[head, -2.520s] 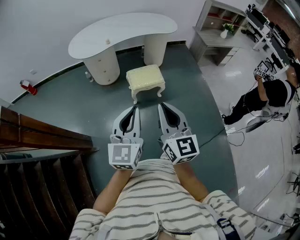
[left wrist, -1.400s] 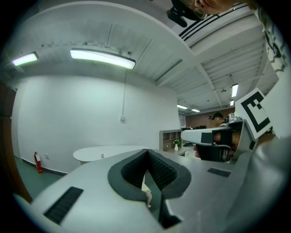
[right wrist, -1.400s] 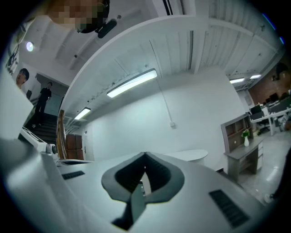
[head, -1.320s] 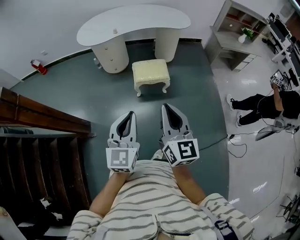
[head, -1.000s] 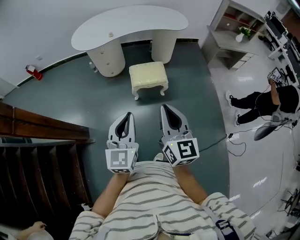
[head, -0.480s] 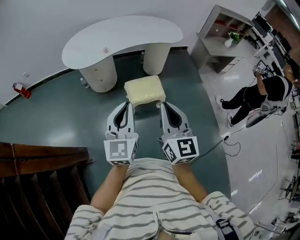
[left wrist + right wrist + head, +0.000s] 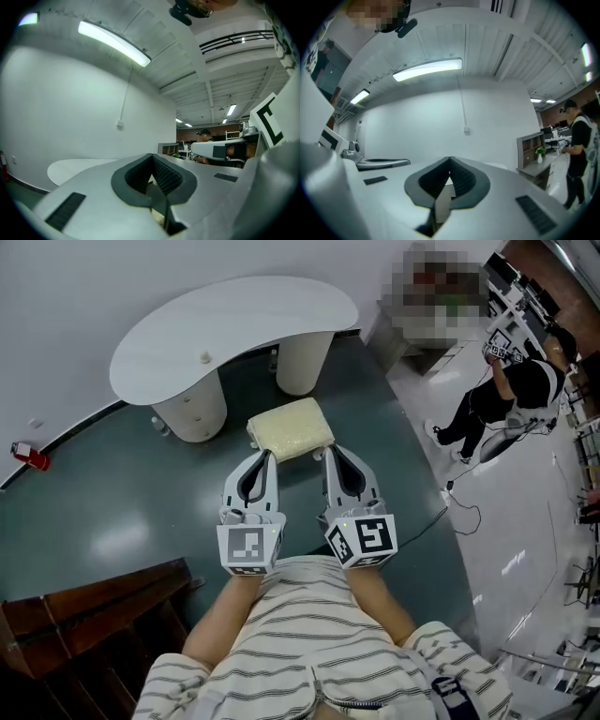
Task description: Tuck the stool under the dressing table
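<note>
- Closing in, left gripper (image 7: 265, 457) and right gripper (image 7: 330, 455) now sit at the near edge of the cream stool (image 7: 290, 427).
- Jaws together and empty, apparently poised to push it under the dressing table (image 7: 234, 322).

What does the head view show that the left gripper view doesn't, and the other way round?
Only the head view: the whole cream stool, the dressing table's two pedestals, and the holder's striped shirt. Only the left gripper view: the ceiling light strip and a wall socket. Both: the white tabletop and the left hand-held gripper, its jaws shut with nothing between them.
</note>
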The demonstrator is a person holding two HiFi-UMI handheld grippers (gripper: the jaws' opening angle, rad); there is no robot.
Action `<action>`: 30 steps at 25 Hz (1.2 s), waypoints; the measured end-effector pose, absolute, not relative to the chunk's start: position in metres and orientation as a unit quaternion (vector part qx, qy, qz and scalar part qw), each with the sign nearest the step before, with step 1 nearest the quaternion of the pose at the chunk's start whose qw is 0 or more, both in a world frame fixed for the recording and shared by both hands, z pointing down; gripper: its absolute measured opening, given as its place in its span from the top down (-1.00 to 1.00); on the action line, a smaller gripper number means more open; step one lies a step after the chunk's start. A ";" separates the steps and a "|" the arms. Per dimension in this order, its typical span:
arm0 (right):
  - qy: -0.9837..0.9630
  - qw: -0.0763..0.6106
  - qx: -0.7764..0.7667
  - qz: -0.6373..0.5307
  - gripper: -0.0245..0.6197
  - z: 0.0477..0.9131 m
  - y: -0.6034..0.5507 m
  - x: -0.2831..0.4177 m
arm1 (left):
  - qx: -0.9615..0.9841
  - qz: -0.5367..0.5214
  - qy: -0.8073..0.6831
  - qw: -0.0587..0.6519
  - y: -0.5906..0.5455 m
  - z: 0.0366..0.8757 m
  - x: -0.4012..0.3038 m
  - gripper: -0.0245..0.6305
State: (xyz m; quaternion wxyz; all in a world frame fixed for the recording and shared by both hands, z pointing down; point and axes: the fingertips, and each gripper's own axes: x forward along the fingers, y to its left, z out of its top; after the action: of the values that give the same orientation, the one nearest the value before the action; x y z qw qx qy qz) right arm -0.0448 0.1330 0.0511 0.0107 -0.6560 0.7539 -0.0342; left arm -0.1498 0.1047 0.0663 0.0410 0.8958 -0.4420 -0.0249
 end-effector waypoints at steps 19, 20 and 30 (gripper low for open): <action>0.817 -0.003 -0.575 -0.040 0.88 0.069 0.053 0.016 | 0.850 -0.006 -0.524 0.052 0.043 0.092 -0.083 0.91; 0.819 -0.002 -0.572 -0.043 0.89 0.069 0.047 0.024 | 0.848 -0.001 -0.528 0.052 0.039 0.094 -0.076 0.91; 0.833 -0.027 -0.544 -0.094 0.88 0.113 0.015 0.062 | 0.826 0.029 -0.558 0.078 0.019 0.127 -0.038 0.91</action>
State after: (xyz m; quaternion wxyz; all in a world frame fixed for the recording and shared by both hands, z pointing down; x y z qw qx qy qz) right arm 0.0621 0.0152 0.1133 -0.0268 -0.5444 0.8332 -0.0939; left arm -0.0375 0.0193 0.1271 0.0776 0.8256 -0.5582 0.0286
